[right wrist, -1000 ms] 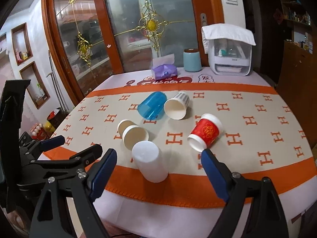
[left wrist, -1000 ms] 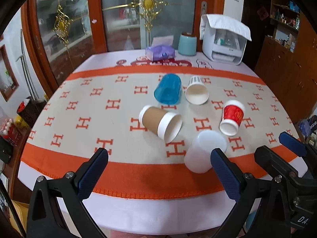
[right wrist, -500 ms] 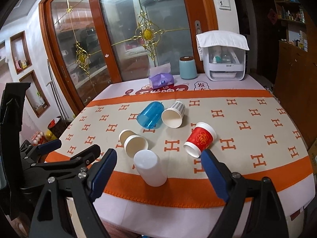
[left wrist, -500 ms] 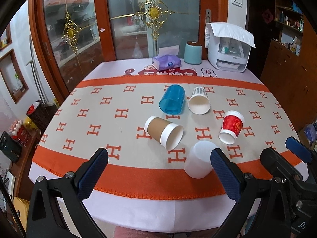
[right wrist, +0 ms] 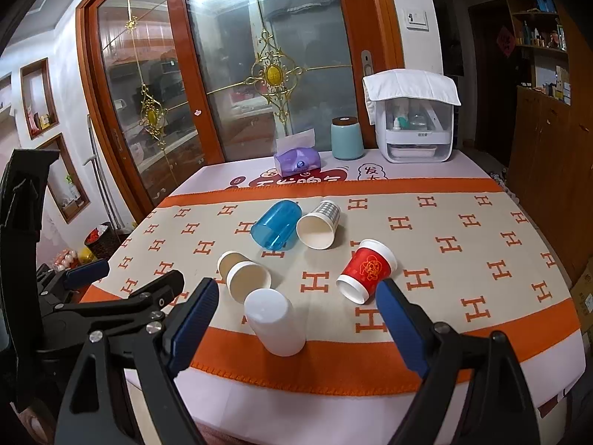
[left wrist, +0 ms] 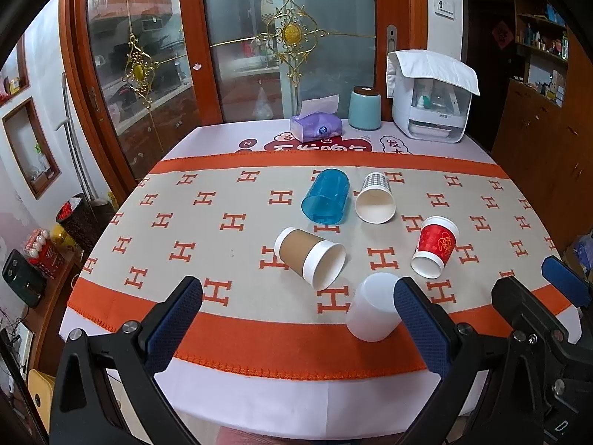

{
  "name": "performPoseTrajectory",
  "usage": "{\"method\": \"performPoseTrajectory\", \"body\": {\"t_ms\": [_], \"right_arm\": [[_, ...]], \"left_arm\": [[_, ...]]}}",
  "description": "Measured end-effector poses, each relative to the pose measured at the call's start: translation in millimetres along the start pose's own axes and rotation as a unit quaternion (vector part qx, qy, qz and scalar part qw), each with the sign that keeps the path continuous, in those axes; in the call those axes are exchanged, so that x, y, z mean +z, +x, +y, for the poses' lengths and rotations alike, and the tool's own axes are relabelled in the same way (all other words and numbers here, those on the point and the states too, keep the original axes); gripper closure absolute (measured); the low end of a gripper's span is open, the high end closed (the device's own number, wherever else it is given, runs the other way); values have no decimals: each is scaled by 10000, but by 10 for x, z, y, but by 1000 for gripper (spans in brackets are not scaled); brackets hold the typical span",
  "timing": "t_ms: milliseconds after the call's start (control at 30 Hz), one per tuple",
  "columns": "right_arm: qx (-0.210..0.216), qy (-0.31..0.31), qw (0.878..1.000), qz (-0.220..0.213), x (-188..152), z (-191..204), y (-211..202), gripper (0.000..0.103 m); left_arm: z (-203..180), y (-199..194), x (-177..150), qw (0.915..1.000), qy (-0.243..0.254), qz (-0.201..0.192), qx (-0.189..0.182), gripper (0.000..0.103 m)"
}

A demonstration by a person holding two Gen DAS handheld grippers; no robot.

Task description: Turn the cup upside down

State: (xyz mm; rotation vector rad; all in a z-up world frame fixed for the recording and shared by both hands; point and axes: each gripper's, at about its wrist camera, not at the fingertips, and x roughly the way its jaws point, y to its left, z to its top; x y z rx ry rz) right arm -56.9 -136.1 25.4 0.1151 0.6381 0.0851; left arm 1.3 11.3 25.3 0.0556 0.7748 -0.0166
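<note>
Several cups rest on the patterned cloth (left wrist: 222,244). A white plastic cup (left wrist: 374,311) (right wrist: 274,320) stands upside down near the front orange band. On their sides lie a brown paper cup (left wrist: 309,257) (right wrist: 242,274), a blue plastic cup (left wrist: 326,196) (right wrist: 276,224), a checked paper cup (left wrist: 374,198) (right wrist: 320,224) and a red paper cup (left wrist: 433,246) (right wrist: 367,270). My left gripper (left wrist: 296,322) is open and empty, in front of the cups. My right gripper (right wrist: 296,328) is open and empty, its jaws either side of the white cup, nearer the camera.
At the table's far edge stand a purple tissue box (left wrist: 315,126), a teal canister (left wrist: 365,107) and a white appliance under a cloth (left wrist: 431,102). Glass doors with wooden frames rise behind. A wooden cabinet (left wrist: 537,118) stands at the right.
Both grippers have drawn back and risen from the table, so the cups look smaller and farther. The cups have not moved. Both grippers stay open.
</note>
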Motion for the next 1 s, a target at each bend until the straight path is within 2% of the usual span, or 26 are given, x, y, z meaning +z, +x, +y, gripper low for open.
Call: {"method": "performPoseTrajectory", "body": {"t_ms": [1000], "right_arm": [[58,46,9999,89,-65,-9,79,16]], "left_arm": [[49,100,-7,9999,-8,120,-72,1]]}}
